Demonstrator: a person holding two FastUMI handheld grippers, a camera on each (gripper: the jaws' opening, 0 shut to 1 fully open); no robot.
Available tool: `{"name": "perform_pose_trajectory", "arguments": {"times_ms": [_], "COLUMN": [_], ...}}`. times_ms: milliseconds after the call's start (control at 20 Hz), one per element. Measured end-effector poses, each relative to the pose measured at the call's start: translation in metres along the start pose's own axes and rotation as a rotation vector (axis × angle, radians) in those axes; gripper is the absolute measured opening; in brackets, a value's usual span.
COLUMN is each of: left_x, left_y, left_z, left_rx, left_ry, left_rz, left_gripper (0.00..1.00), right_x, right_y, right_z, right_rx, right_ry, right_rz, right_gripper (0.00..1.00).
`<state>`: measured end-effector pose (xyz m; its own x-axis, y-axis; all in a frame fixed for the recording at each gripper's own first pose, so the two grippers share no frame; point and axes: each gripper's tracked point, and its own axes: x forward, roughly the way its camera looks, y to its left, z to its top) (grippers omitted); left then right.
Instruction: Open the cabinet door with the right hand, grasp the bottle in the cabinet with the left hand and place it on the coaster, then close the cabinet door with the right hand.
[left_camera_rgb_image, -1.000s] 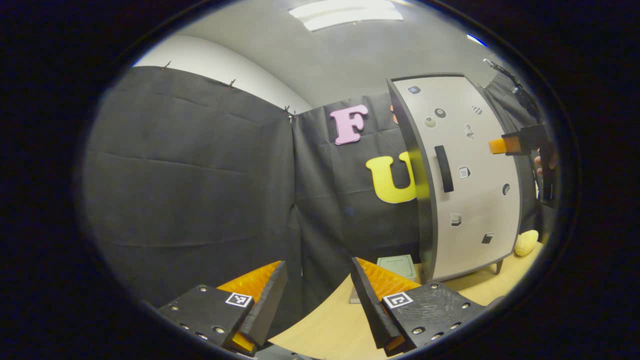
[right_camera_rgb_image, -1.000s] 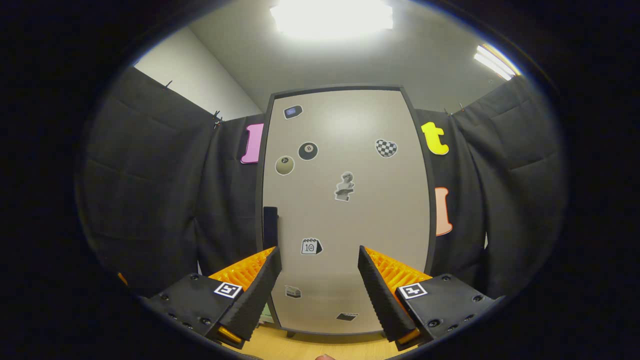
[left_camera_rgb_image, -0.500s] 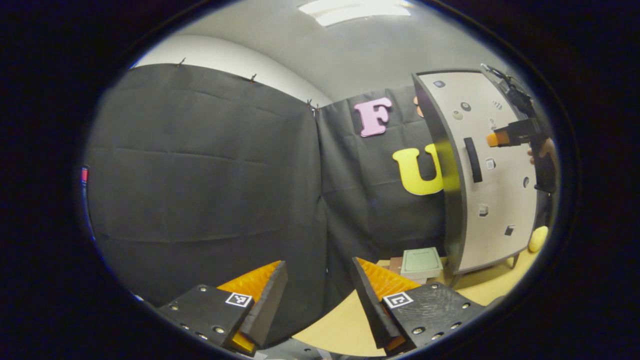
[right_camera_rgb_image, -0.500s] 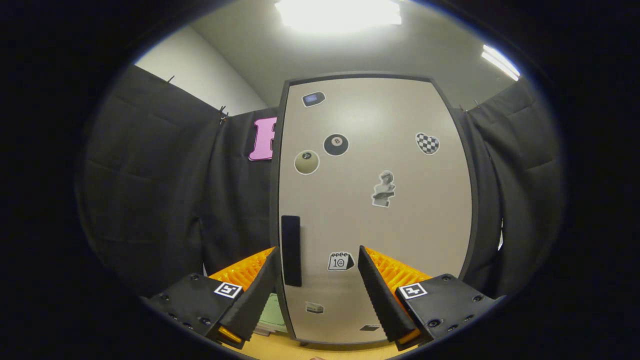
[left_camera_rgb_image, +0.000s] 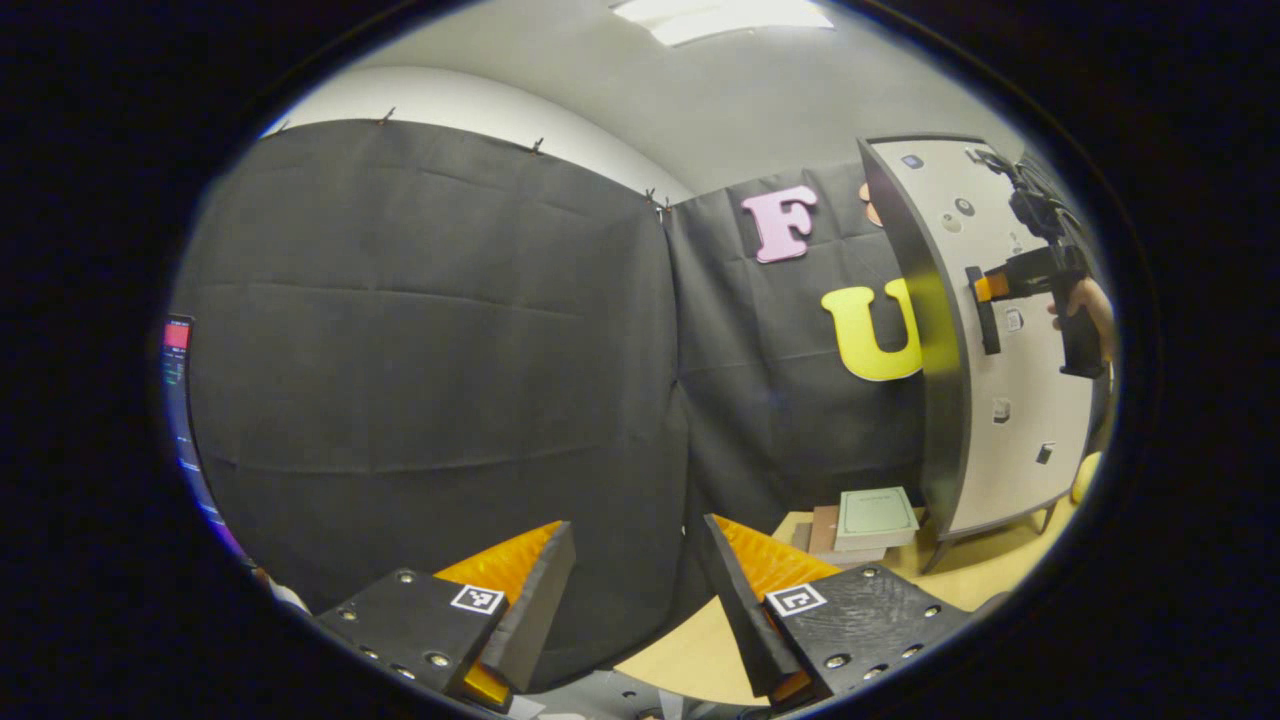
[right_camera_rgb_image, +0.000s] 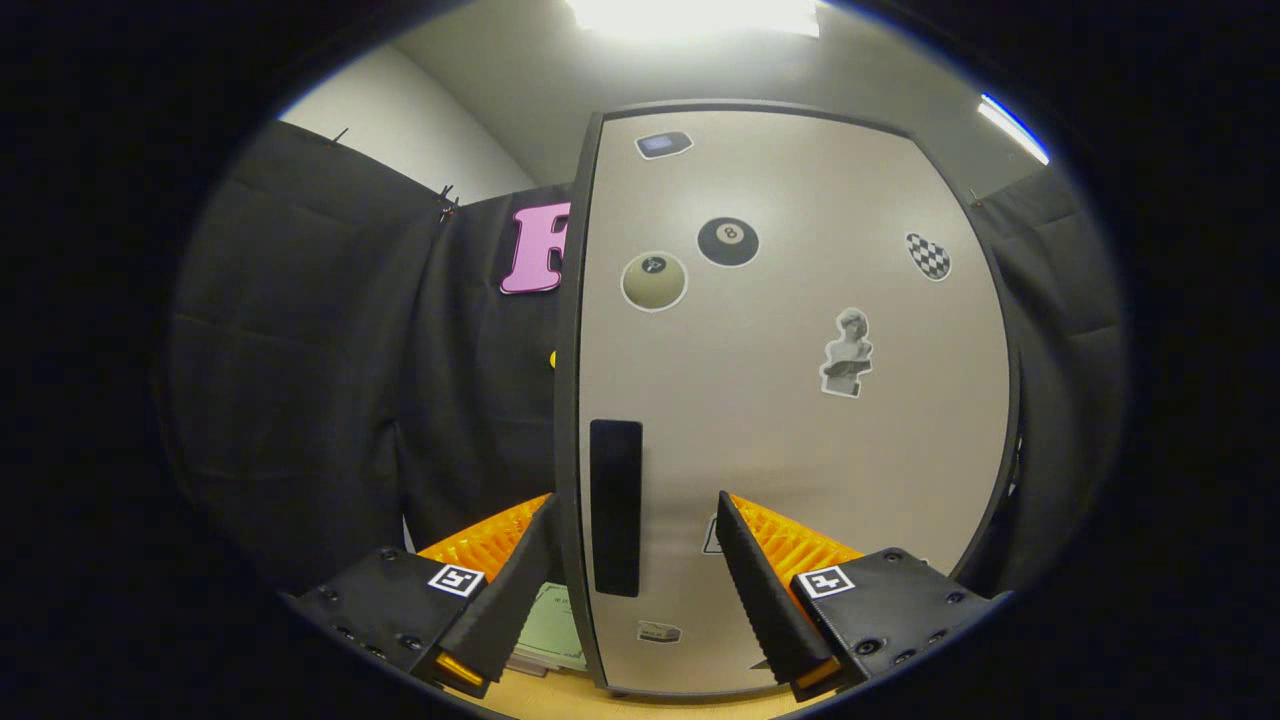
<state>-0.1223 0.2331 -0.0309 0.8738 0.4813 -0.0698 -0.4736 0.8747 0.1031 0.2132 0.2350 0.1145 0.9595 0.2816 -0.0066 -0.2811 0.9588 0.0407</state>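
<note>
Closer now to the cabinet door (right_camera_rgb_image: 800, 400) than a second ago, right gripper (right_camera_rgb_image: 635, 560) with fingers spread wide, nothing pinched between them, straddling the dark handle (right_camera_rgb_image: 615, 507) near the door's left edge; contact with the handle not clear from the right gripper view. Seen from afar in the left gripper view, same right gripper (left_camera_rgb_image: 985, 288) level with the handle (left_camera_rgb_image: 988, 310), tip just beside it, held by a hand (left_camera_rgb_image: 1085, 305). Swung leftward over the same second, left gripper (left_camera_rgb_image: 635, 590), likewise spread and empty, hanging over the edge of a pale wooden table (left_camera_rgb_image: 700, 650) and facing the black cloth wall.

Door shut and upright, long axis vertical, flat face toward the right gripper. Smooth beige panel in a dark frame, dotted with stickers: a black eight ball (right_camera_rgb_image: 728, 242), a cream ball (right_camera_rgb_image: 654, 281), a checkered heart (right_camera_rgb_image: 929, 256), a small bust (right_camera_rgb_image: 848, 352). Handle a slim dark vertical bar. Cabinet on short legs on the table, a stack of books (left_camera_rgb_image: 865, 520) topped by a pale green cover just beside its left foot, a yellow rounded object (left_camera_rgb_image: 1085, 478) at its right. Ridged inner faces on the gripper fingers, square markers on their bolted mounts.
</note>
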Motion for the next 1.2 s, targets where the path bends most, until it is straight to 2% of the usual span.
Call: {"name": "perform_pose_trajectory", "arguments": {"times_ms": [250,300,350,400,450,500,600,650,700,750,800,850,900,950,1000,1200], "left_x": [0.002,0.003,0.003,0.002,0.002,0.002,0.002,0.002,0.003,0.003,0.002,0.003,0.002,0.002,0.002,0.001], "left_y": [0.006,0.007,0.007,0.008,0.008,0.008,0.009,0.009,0.01,0.011,0.01,0.01,0.01,0.009,0.008,0.004], "left_z": [-0.005,-0.007,-0.007,-0.008,-0.007,-0.007,-0.007,-0.007,-0.009,-0.009,-0.009,-0.008,-0.009,-0.008,-0.007,-0.001], "left_rx": [-0.001,-0.002,-0.002,-0.002,-0.002,-0.003,-0.004,-0.006,-0.008,-0.011,-0.014,-0.016,-0.019,-0.022,-0.025,-0.027], "left_ry": [0.013,0.013,0.013,0.012,0.011,0.01,0.009,0.009,0.01,0.011,0.011,0.012,0.012,0.012,0.009,-0.01], "left_rz": [0.02,0.024,0.026,0.029,0.032,0.035,0.041,0.044,0.045,0.046,0.045,0.044,0.042,0.038,0.033,-0.004], "left_gripper": [0.77,0.77,0.77,0.77,0.77,0.77,0.77,0.77,0.77,0.77,0.77,0.77,0.77,0.77,0.77,0.77], "right_x": [0.025,0.029,0.032,0.035,0.038,0.039,0.042,0.042,0.042,0.042,0.042,0.042,0.042,0.04,0.039,0.034], "right_y": [0.007,0.009,0.009,0.007,0.007,0.007,0.007,0.012,0.013,0.013,0.012,0.013,0.014,0.013,0.014,0.013], "right_z": [-0.018,-0.021,-0.023,-0.025,-0.027,-0.029,-0.034,-0.033,-0.032,-0.034,-0.033,-0.033,-0.034,-0.036,-0.035,-0.036], "right_rx": [-0.021,-0.019,-0.017,-0.014,-0.009,-0.003,0.013,0.032,0.033,0.022,0.014,0.009,-0.004,-0.004,-0.005,-0.002], "right_ry": [0.08,0.095,0.109,0.116,0.122,0.132,0.152,0.157,0.152,0.159,0.157,0.166,0.175,0.185,0.187,0.197], "right_rz": [-0.004,-0.003,-0.008,-0.019,-0.024,-0.027,-0.029,-0.004,-0.012,-0.014,-0.02,-0.018,-0.008,0.004,0.014,0.05], "right_gripper": [0.92,0.84,0.82,0.74,0.61,0.54,0.58,0.58,0.37,0.37,0.31,0.3,0.23,0.24,0.17,0.16]}}
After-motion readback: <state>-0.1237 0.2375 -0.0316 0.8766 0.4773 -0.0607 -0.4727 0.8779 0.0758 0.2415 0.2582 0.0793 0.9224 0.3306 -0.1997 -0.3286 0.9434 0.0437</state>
